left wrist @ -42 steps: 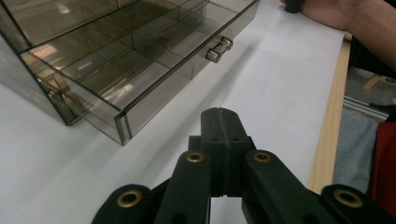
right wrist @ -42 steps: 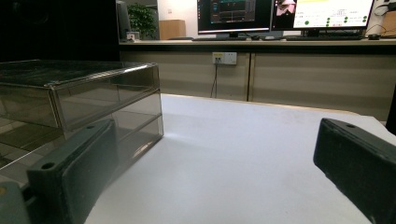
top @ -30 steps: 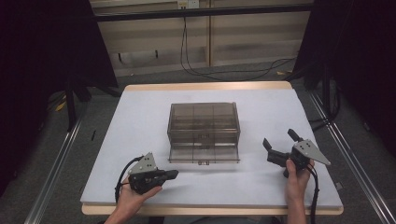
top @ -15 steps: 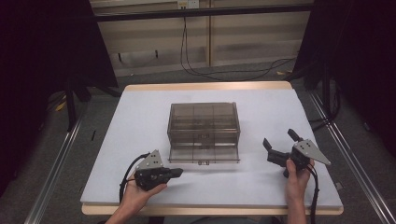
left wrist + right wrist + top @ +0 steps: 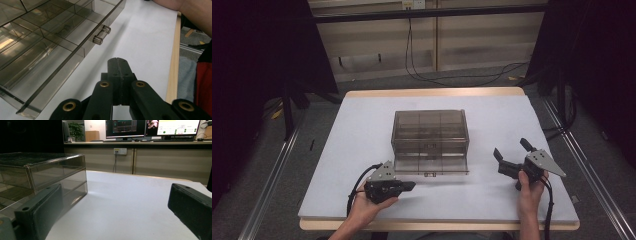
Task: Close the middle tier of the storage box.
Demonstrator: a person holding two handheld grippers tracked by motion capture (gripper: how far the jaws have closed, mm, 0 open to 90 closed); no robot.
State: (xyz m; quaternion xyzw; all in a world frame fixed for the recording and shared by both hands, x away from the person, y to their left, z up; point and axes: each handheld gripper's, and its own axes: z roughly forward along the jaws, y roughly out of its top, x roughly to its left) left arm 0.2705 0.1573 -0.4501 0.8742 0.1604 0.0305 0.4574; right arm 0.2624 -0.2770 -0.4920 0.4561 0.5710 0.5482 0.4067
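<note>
Centrally on the white table (image 5: pixel 362 130) we see a smoky clear drawer box (image 5: pixel 430 131), its lower drawer (image 5: pixel 430 164) pulled out toward us. Our left gripper (image 5: pixel 409 186) lies near the drawer's knob (image 5: pixel 101 35), jaws pressed together on nothing. Our right gripper (image 5: pixel 511 155) sits right of the box, jaws wide apart.

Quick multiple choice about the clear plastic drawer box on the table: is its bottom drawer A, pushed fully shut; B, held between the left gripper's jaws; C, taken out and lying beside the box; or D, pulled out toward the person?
D: the bottom drawer sticks out from the box toward the person, its handle free, and the left gripper is shut on nothing beside it.
</note>
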